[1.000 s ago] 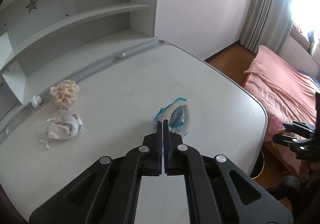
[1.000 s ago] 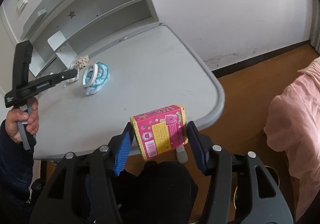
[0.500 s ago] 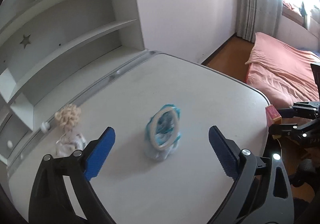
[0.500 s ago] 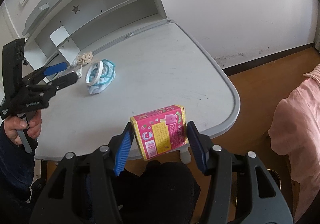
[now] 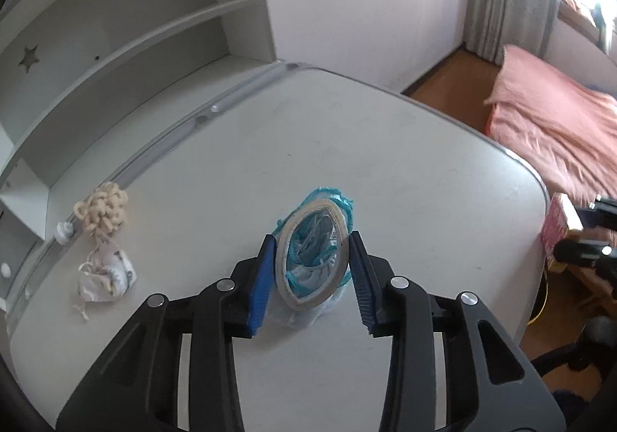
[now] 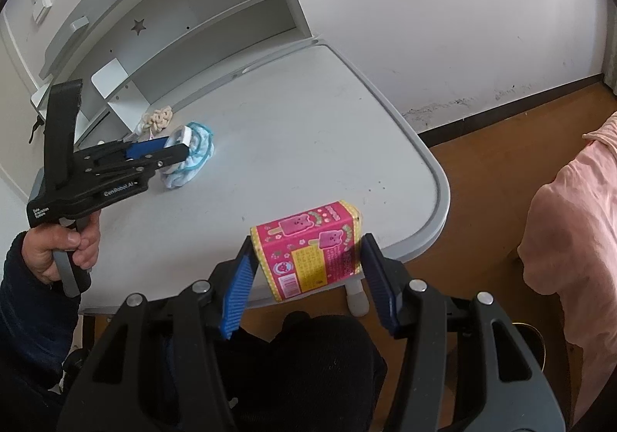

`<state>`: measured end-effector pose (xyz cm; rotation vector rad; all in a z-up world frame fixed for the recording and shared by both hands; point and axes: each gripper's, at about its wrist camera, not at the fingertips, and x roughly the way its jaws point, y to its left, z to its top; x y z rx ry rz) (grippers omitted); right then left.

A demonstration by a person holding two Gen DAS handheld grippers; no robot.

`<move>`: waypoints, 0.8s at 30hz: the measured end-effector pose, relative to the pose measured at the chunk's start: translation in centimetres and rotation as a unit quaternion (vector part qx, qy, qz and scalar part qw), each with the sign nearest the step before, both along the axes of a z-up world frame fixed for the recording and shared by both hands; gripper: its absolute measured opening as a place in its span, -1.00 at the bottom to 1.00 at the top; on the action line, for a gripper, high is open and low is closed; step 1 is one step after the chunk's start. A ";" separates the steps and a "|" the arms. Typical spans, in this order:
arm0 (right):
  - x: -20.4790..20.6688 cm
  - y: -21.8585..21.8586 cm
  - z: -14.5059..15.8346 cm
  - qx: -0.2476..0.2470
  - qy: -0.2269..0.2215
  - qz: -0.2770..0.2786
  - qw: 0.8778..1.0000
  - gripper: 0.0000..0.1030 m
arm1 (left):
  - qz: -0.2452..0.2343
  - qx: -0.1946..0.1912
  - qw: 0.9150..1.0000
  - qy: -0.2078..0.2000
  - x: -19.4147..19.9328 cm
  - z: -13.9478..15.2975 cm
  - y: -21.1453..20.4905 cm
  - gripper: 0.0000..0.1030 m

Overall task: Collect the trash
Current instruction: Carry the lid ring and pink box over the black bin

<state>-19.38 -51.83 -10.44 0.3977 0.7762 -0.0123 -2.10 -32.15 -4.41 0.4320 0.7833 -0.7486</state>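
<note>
Straddling the tape roll (image 5: 310,262), the left claw (image 5: 311,274) has its jaws apart, one blue pad at each side of the ring, close but seemingly not yet pressing. The roll stands on edge on the bench (image 5: 405,170), wrapped in a blue net (image 5: 339,197) and clear film. To grip well, I would close slowly and squarely across the ring, low enough to catch the film too, so nothing slips forward or tips. The right claw (image 6: 306,270) is clamped on the pink box (image 6: 308,249), off the bench's near edge; best kept level. Left of the left claw lie a knot (image 5: 102,208) and a pouch (image 5: 106,276).
</note>
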 end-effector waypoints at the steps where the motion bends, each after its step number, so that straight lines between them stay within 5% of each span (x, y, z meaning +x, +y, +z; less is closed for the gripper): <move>1: 0.0 0.0 0.1 0.000 -0.001 0.000 1.000 0.04 | 0.002 -0.005 1.000 -0.002 -0.1 0.5 0.3 -0.29; 11: -1.7 -1.6 1.0 -0.004 -0.012 -0.027 1.000 0.03 | -0.016 -0.050 0.998 -0.020 -2.8 5.4 0.7 -0.29; 16: -5.5 -4.9 0.9 -0.011 -0.007 -0.084 0.996 0.03 | -0.088 -0.060 0.994 0.008 -7.3 4.3 -4.5 -0.29; 24: -15.3 -12.6 -2.7 -0.016 0.044 -0.220 0.974 0.03 | -0.226 -0.065 0.971 0.050 -17.1 1.2 -15.2 -0.29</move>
